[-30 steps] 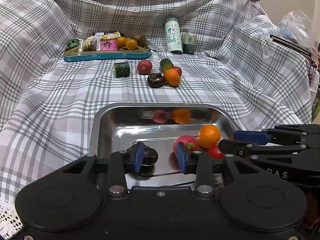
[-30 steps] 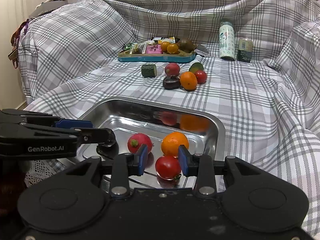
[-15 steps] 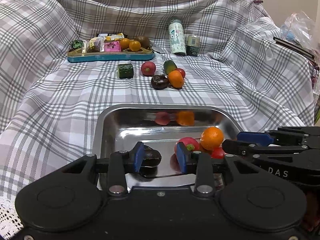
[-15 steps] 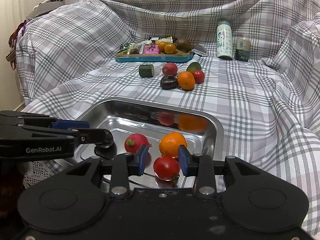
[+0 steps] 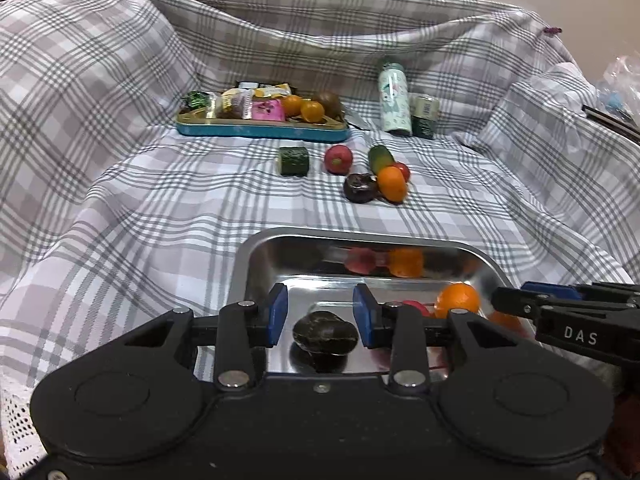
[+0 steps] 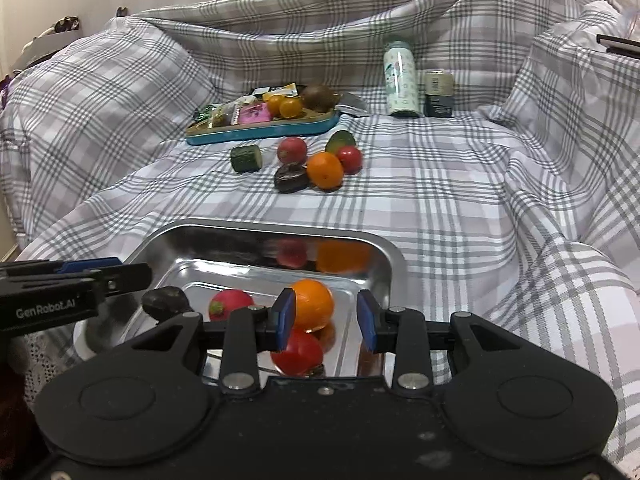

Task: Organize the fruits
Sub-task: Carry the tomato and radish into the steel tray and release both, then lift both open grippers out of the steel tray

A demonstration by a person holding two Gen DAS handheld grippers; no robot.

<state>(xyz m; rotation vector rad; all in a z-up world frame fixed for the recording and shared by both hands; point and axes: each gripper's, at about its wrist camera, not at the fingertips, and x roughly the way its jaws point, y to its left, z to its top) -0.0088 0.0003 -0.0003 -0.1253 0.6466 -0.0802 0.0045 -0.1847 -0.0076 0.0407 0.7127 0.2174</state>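
The left gripper's [image 5: 319,316] fingers are held apart around a dark fruit [image 5: 325,330], which is not clamped and lies in the steel tray [image 5: 304,240] at the plaid cloth's [image 5: 140,216] near edge. The right gripper's [image 6: 325,316] fingers are parted and empty above a tomato [image 6: 298,354]. Four fruits are counted in the tray; six loose pieces [image 5: 360,187] lie mid-cloth.

Two trays: one steel tray [image 6: 384,256] near, one teal tray [image 6: 264,132] far. The steel one holds four fruits: one orange [image 6: 314,308], one tomato [image 6: 298,352], one pink-red fruit [image 6: 230,304], one dark fruit [image 6: 166,302]. Six loose pieces lie between the trays (two of them green). Far right stand one bottle [image 6: 401,80] and one can [image 6: 438,94].
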